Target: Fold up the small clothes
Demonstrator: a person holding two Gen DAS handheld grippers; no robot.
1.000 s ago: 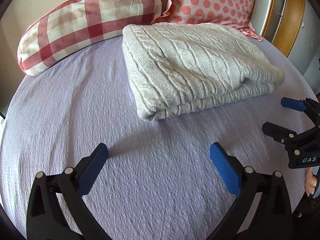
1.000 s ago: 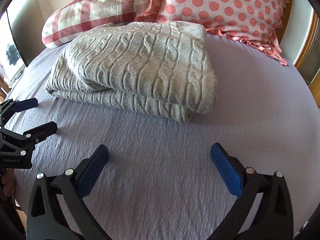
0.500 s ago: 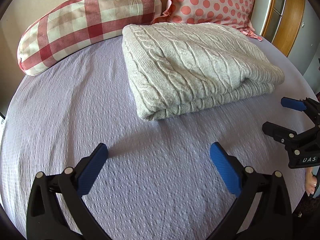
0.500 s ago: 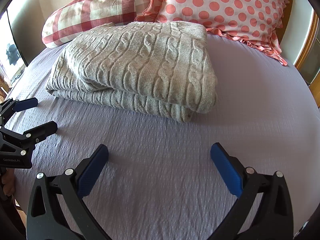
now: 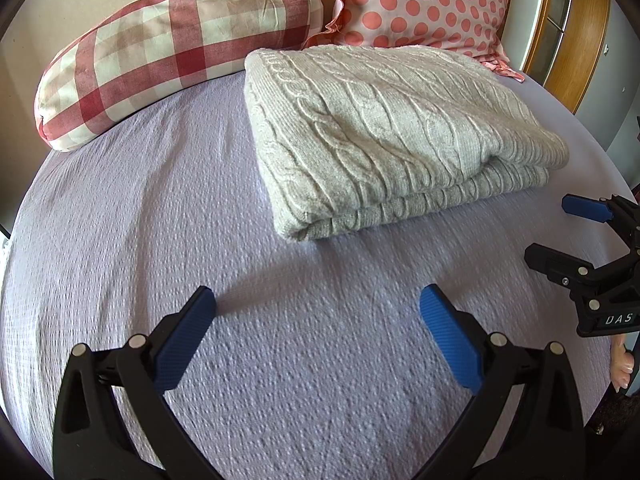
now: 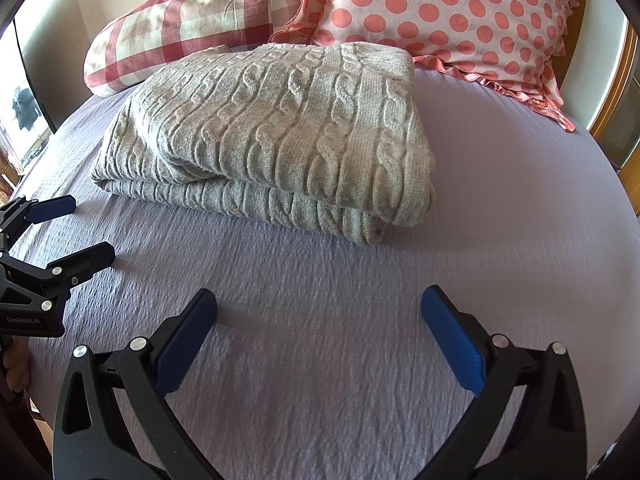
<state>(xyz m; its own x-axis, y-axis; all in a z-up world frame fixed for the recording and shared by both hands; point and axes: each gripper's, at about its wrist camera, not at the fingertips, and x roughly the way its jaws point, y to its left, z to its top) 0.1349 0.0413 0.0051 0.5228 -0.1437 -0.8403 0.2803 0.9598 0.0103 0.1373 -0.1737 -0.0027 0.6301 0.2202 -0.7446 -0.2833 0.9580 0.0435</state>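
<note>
bedroom (home) | bed sheet (image 5: 120, 220) | pillows (image 5: 180, 40)

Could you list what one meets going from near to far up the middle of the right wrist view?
Right gripper, open and empty → bare lilac bedsheet → folded grey cable-knit sweater → polka-dot pillow at the head of the bed.
</note>
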